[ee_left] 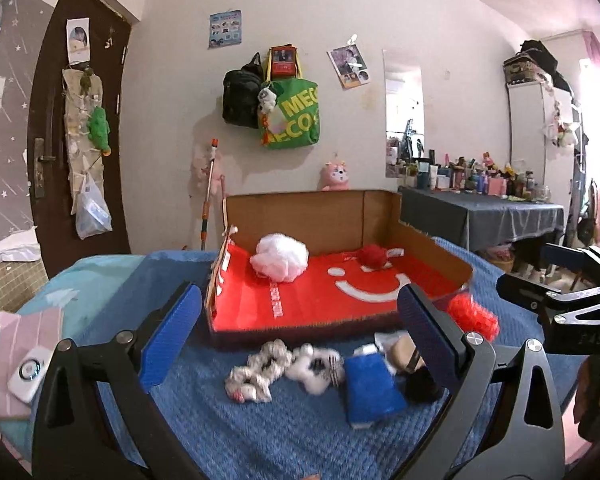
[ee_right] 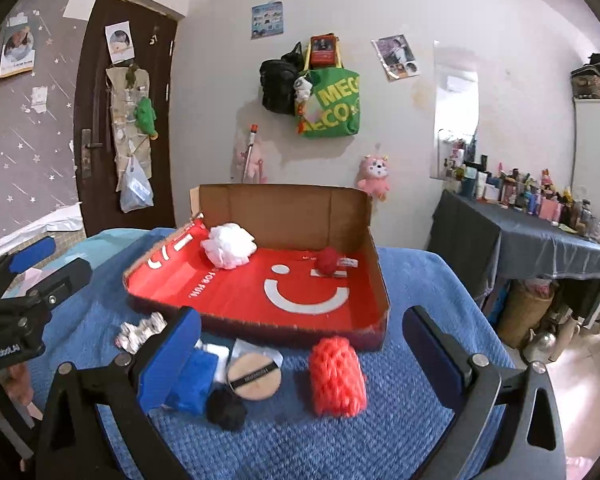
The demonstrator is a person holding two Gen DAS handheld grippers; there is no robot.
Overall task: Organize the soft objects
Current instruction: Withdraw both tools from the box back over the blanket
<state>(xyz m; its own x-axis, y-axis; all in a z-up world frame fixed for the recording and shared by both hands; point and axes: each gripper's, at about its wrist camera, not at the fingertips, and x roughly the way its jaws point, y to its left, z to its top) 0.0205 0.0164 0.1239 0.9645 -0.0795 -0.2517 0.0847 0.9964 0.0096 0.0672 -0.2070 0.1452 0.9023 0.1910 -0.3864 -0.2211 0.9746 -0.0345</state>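
A shallow cardboard box (ee_left: 312, 216) (ee_right: 284, 212) with a red smiley floor sits on the blue blanket (ee_left: 280, 440). Inside it lie a white mesh pouf (ee_left: 279, 258) (ee_right: 229, 246) and a small red ball (ee_left: 374, 257) (ee_right: 327, 262). In front of the box lie a white scrunchie (ee_left: 256, 376), a blue sponge (ee_left: 374, 390) (ee_right: 194, 384), a tan powder puff (ee_right: 254, 378), a black pom (ee_right: 226, 408) and a red mesh pouf (ee_right: 337, 376) (ee_left: 474, 316). My left gripper (ee_left: 298, 336) (ee_right: 48, 268) hovers open over the scrunchie and sponge. My right gripper (ee_right: 302, 354) (ee_left: 548, 272) is open above the puff and red mesh, holding nothing.
A pink tablet case with a white device (ee_left: 24, 372) lies at the blanket's left edge. A dressing table (ee_left: 480, 204) crowded with bottles stands to the right. A dark door (ee_left: 60, 120) and hanging bags (ee_left: 288, 116) are on the far wall.
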